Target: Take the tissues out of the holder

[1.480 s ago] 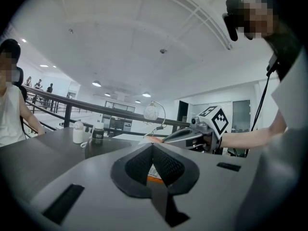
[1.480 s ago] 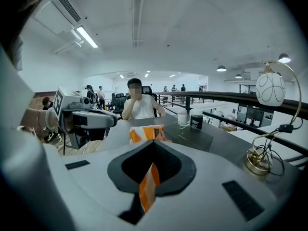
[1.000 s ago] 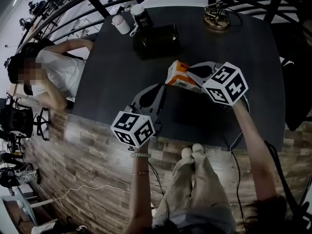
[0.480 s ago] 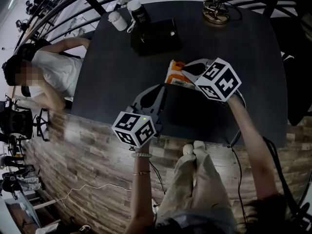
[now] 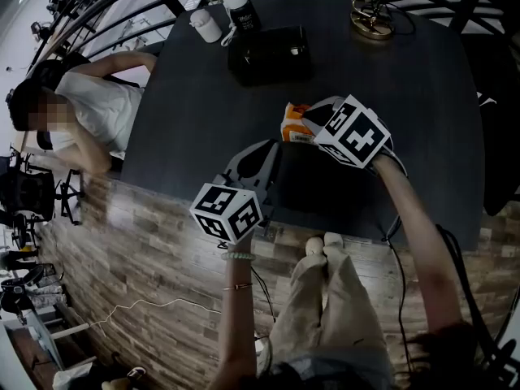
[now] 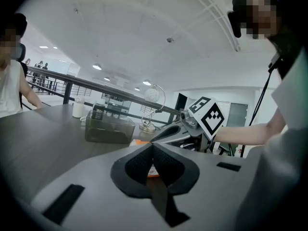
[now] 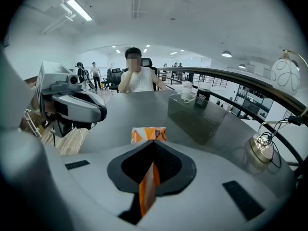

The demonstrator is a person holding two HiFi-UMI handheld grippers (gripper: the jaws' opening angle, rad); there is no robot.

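The orange-and-white tissue pack [image 5: 296, 125] hangs just above the dark table [image 5: 195, 120], and my right gripper [image 5: 309, 122] is shut on its edge. In the right gripper view the pack [image 7: 148, 134] sticks out past the shut jaws of the right gripper [image 7: 153, 144]. The dark, see-through holder [image 5: 269, 53] stands farther back, apart from the pack, and shows as the holder [image 7: 195, 116] beyond the jaws. My left gripper [image 5: 264, 151] hovers near the table's front edge, left of the pack, shut with nothing in it. The left gripper [image 6: 153, 147] shows its pads meeting.
Behind the holder stand a white cup [image 5: 205, 24] and a dark can [image 5: 242, 13]. A gold wire ornament [image 5: 372, 15] sits at the back right. A person in a white top [image 5: 89, 120] leans on the table's left side. The wood-clad front edge [image 5: 268, 234] runs below my grippers.
My right gripper has come down and slightly left with the tissue pack, closer to the table. The left gripper has stayed about where it was.
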